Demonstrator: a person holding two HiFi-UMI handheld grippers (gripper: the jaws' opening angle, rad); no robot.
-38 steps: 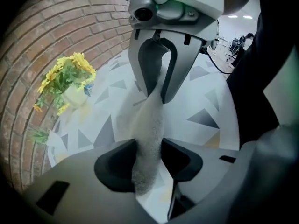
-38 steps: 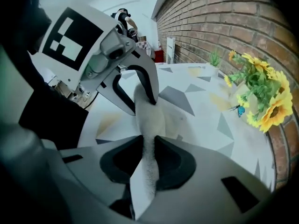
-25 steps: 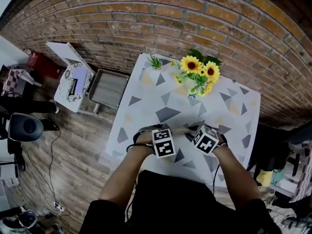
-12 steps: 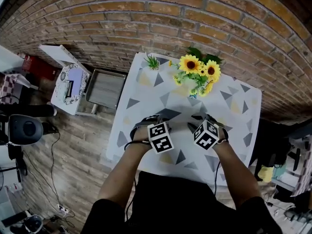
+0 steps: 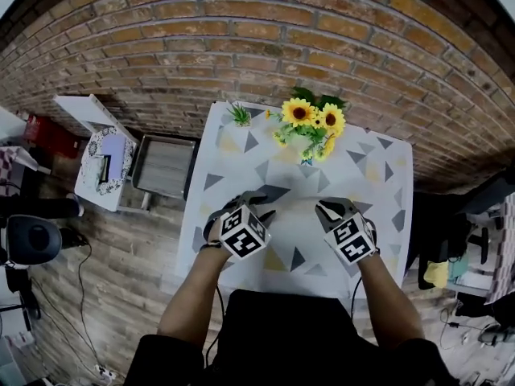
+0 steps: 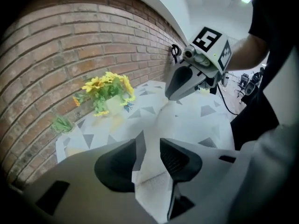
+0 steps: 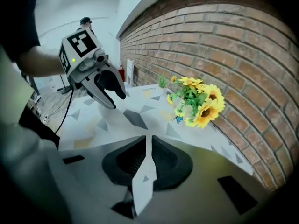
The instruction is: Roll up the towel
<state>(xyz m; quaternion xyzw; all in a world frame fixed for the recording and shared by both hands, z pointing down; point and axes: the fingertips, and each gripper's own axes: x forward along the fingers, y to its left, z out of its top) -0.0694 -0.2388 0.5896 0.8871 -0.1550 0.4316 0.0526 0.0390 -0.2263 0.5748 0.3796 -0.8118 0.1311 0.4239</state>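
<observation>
White towel (image 6: 161, 120) lies on the patterned surface (image 5: 378, 175), mid-frame in the head view, as a pale band running btwn the two tools. It's hard to pick out from above, and we can't tell how much is rolled. Left hand-held gripper (image 6: 148, 146): jaws have just been opening and now stand apart w/ the towel showing below the gap, pads not pressing it. Right hand-held gripper (image 7: 148, 141): jaws have just been closing, down to a thin slit, nothing gripped as far as we see. A sec ago both sat close together, low over the towel; now they're spread left & right and lifted. We read that as a let-go, prob. a re-grip before the next roll. Sunflowers (image 5: 310, 123) at upper centre, well apart.
</observation>
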